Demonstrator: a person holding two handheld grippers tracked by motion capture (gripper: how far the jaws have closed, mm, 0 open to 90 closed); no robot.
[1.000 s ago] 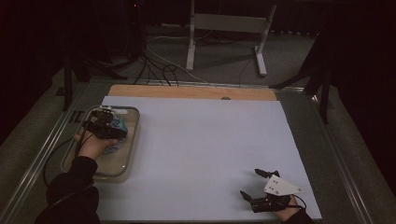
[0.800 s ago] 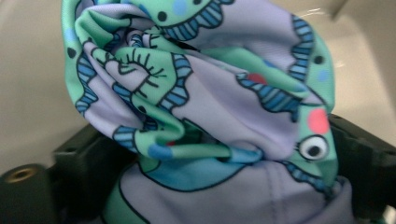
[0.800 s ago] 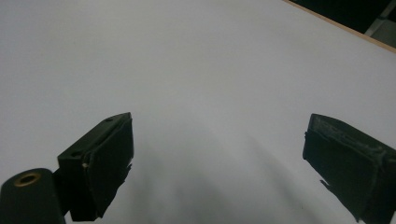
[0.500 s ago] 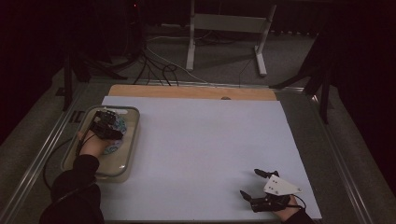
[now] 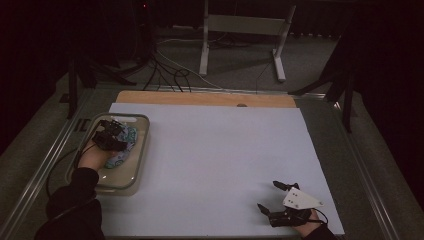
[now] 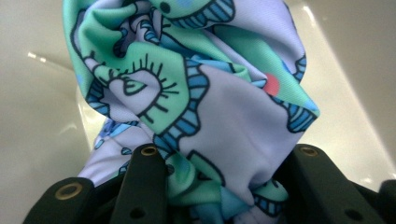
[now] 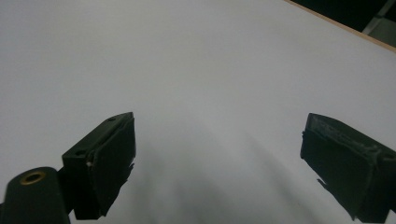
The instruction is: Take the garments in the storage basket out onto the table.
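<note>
A cloth (image 5: 126,144) printed in mint, lilac and blue lies bunched in a clear tray (image 5: 134,176) at the table's left. My left gripper (image 5: 108,136) reaches into the tray from the near side. In the left gripper view the cloth (image 6: 210,88) bulges up between the jaws of the left gripper (image 6: 224,186), which press into it from both sides; the fingertips are buried in fabric. My right gripper (image 5: 267,195) rests low at the table's front right. Its jaws stand wide apart over bare white surface, as the right gripper view shows (image 7: 217,149).
A white sheet (image 5: 215,150) covers most of the table, with a wooden strip (image 5: 205,98) along the far edge. Metal rails run down both sides. Beyond the table, cables and a stand's legs (image 5: 240,45) lie on a dark floor.
The left hand and gripper have shifted slightly toward the near left within the tray, and more of the cloth shows to the gripper's right. The right gripper has stayed where it was.
</note>
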